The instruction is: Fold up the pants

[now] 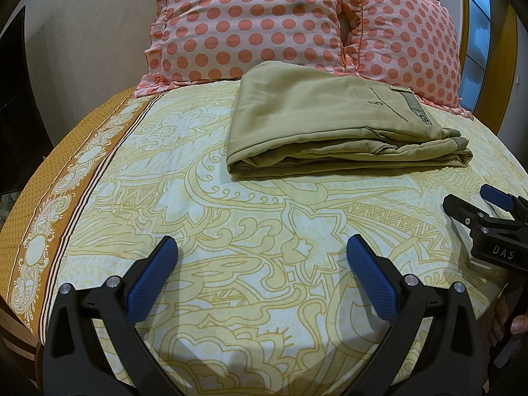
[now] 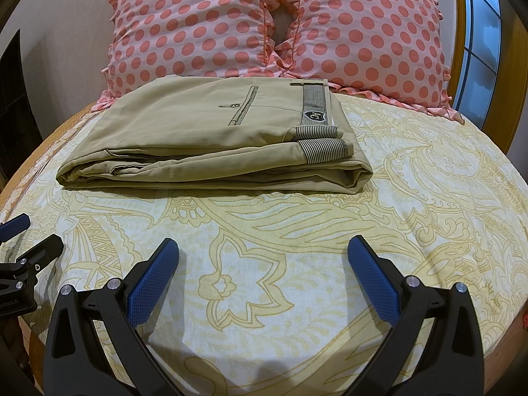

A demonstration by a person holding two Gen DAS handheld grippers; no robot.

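Observation:
Khaki pants (image 1: pixel 330 122) lie folded into a flat rectangular stack on the bed, near the pillows; in the right wrist view the pants (image 2: pixel 204 138) show a back pocket and a striped waistband lining at the right end. My left gripper (image 1: pixel 262 247) is open and empty, hovering over the bedsheet well in front of the pants. My right gripper (image 2: pixel 263 247) is open and empty too, in front of the pants. The right gripper also shows at the right edge of the left wrist view (image 1: pixel 475 203), and the left gripper at the left edge of the right wrist view (image 2: pixel 29 236).
The bed has a pale yellow patterned sheet (image 1: pixel 264 231) with an orange border (image 1: pixel 49 198) at its left edge. Two pink polka-dot pillows (image 2: pixel 191 23) (image 2: pixel 366 33) stand behind the pants. A window (image 2: pixel 478 49) with a wooden frame is at the far right.

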